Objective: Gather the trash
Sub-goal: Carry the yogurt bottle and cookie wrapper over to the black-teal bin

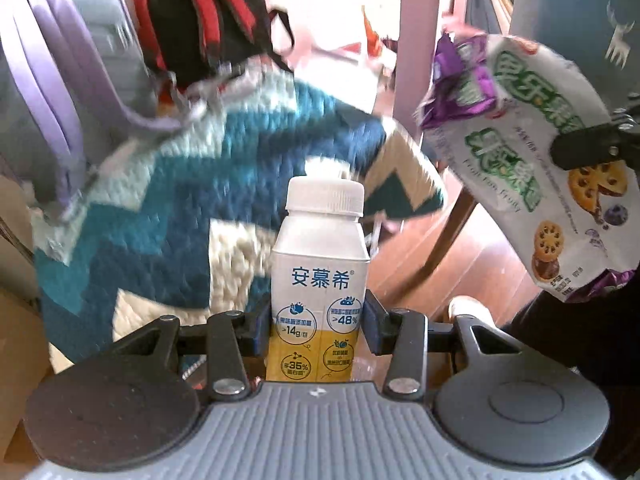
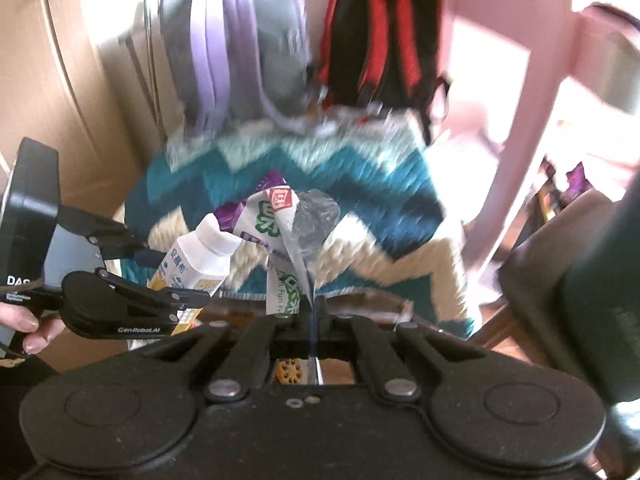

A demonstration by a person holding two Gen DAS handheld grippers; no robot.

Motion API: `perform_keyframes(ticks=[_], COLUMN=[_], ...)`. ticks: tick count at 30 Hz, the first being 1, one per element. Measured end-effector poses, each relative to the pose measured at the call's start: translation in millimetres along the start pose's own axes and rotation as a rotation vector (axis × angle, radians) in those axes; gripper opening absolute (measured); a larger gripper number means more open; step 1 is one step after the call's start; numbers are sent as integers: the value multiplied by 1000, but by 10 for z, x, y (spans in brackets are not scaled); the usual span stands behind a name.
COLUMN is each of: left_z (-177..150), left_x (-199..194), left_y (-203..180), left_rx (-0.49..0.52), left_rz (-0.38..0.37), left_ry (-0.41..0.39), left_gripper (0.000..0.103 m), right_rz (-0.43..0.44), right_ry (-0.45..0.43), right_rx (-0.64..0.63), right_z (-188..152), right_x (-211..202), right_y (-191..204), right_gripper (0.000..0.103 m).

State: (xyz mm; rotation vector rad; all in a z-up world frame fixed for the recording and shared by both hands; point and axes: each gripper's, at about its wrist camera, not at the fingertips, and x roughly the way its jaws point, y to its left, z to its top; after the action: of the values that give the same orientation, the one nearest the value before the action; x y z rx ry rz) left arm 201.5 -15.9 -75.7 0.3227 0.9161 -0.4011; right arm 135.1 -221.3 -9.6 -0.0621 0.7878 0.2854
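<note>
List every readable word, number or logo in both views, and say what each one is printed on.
"安慕希", ">14g", ">48%", ">35%": yogurt drink bottle held in the left gripper.
"Fruit Fun Fruit", partly blurred: snack wrapper pinched in the right gripper; its large green characters are too distorted to read.
"GenRobot.AI": left gripper's finger.
"DAS", cut off: left gripper's body.
Bottle's small print: unreadable.

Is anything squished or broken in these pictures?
Yes. The snack bag in the right gripper is torn open at the top and crumpled, clearly an empty wrapper. The yogurt carton in the left gripper looks fine: upright, cap on, nothing spilled.
</note>
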Motion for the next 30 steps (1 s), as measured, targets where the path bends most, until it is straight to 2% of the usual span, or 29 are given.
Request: perform_keyframes(ticks=[7, 13, 17, 23, 30], left_z=[769, 1532, 1995, 2571, 3165], left_x=[-774, -1399, -1674, -1739, -1543], left_y=[-448, -851, -1189, -1661, -2190], left_rx=[-27, -38, -23, 5, 17], left_rz=[17, -37, -85, -157, -221], left_ry=[-141, -292, -354, -393, -399], left_gripper=[44, 44, 44, 44, 44], right_rz=[-75, -162, -232, -356, -468], right_ry=[-202, -360, -445, -491, -463], right_rx=[37, 76, 118, 174, 261], right_z=[243, 561, 711, 824, 851], right_x=[-943, -1656, -1997, -2188, -2107], right_y=[-454, -905, -1231, -1764, -2388], right_gripper=[0, 0, 0, 0, 0])
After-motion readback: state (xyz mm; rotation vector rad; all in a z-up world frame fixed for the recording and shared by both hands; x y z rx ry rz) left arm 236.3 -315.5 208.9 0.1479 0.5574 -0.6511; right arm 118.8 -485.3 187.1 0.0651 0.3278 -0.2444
